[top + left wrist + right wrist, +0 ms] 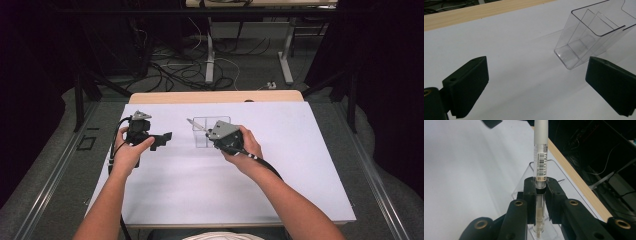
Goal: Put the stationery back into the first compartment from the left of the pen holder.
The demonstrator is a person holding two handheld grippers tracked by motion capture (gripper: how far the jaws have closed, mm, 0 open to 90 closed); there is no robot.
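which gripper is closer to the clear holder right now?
Right. The right gripper, shut on a pen, hangs directly over the clear holder. The left gripper is off to the holder's left, jaws open with nothing between them, a strip of table between it and the holder.

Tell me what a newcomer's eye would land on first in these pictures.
First, the pen, clamped between the shut jaws of the right gripper and held above the clear plastic holder at the middle of the white table. Next, the left gripper, jaws wide apart with nothing between them, off to the holder's left.
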